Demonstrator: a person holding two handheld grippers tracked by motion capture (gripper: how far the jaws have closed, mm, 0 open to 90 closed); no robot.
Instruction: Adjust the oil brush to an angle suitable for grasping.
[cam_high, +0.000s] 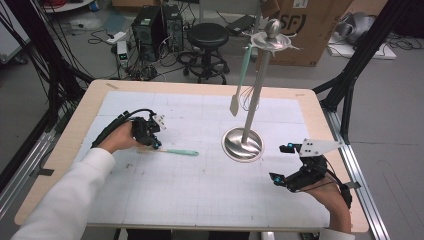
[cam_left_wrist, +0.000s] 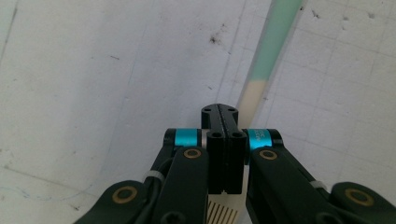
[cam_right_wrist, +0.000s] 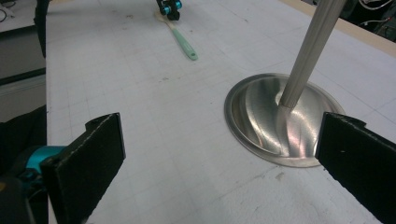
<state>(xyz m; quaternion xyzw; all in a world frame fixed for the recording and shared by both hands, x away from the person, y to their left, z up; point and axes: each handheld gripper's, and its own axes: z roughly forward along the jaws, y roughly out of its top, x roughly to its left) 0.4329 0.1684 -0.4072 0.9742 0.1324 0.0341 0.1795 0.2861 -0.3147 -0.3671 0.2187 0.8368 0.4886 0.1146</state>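
The left tongs (cam_high: 156, 144) are shut on the pale head end of a mint-handled spatula (cam_high: 179, 151), their jaws pressed tight together with the cream blade pinched between them; in the left gripper view the slotted blade shows beneath the jaws and the handle (cam_left_wrist: 274, 39) runs straight away from the tips. That is the relation the next move turns on. The spatula lies flat on the worktop (cam_high: 200, 200), its long axis pointing from the left tongs toward the round steel base of the hanging stand (cam_high: 243, 144), with the free handle tip stopping short of that base. So the grip is at the end far from the stand, and the handle leads.

The right tongs (cam_high: 283, 165) stand wide open with nothing between them, on the other side of the stand's base from the spatula; in the right gripper view the base (cam_right_wrist: 261, 116) sits just ahead of the open jaws and the spatula (cam_right_wrist: 183, 41) lies well beyond it. The left hand is plainly the nearer one to the spatula, indeed already on it.

A second, similar utensil (cam_high: 241, 80) hangs from the stand's top disc, beside the pole. Judging from that, the held spatula would likely have to be lifted and stood upright to reach the disc.
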